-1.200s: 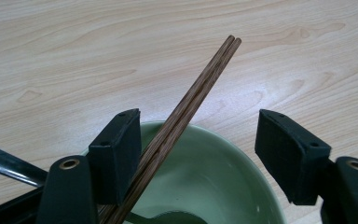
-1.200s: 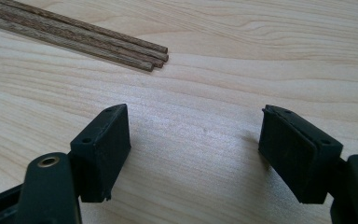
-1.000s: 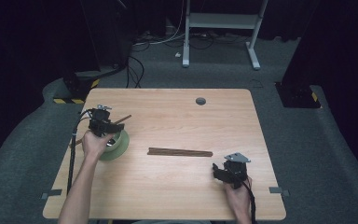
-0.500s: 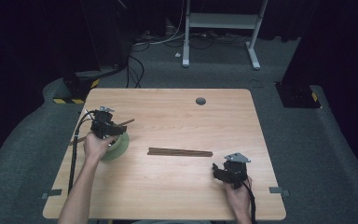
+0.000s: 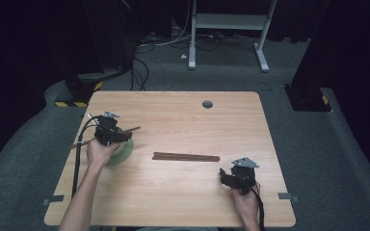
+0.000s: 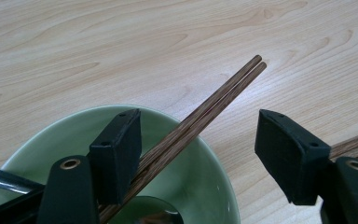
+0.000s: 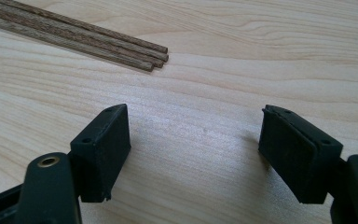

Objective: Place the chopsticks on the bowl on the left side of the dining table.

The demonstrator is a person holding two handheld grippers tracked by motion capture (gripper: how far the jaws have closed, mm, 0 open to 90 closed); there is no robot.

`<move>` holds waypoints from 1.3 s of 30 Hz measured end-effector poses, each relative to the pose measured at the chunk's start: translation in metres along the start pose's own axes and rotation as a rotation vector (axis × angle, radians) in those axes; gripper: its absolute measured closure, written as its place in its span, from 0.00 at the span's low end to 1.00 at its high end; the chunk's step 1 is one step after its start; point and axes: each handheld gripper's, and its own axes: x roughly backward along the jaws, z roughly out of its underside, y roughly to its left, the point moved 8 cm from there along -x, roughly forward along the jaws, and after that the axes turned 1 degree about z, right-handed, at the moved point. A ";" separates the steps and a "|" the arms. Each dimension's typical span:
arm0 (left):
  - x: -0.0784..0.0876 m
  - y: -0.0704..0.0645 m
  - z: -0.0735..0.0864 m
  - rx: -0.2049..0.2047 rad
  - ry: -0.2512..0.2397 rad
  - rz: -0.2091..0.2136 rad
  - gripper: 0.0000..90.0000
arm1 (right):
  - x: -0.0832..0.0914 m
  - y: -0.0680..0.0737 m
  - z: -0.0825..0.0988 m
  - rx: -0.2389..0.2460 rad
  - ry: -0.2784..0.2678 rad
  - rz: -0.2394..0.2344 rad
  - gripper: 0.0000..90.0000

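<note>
On the pale wooden table a pale green bowl sits near the left edge; a pair of dark brown wood-grained chopsticks leans in it, side by side and touching, squared tips sticking out past the rim over the tabletop; the left gripper hangs right over the bowl, its jaws spread wide, the left one beside the sticks, whether touching I cannot tell; a bundle of like chopsticks lies flat near the table's middle, ends roughly flush; the right gripper rests low near the front right, its jaws also wide apart over bare wood, the bundle's ends just beyond them.
</note>
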 end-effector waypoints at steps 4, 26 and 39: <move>0.002 -0.002 0.001 -0.006 -0.001 0.007 0.35 | 0.000 0.000 0.000 0.000 0.000 0.000 0.27; 0.003 -0.019 0.008 -0.044 0.004 0.044 0.35 | 0.000 0.000 0.000 0.000 0.000 -0.002 0.27; 0.005 -0.021 0.011 -0.046 -0.006 0.054 0.35 | 0.000 0.000 0.000 0.000 0.000 -0.002 0.27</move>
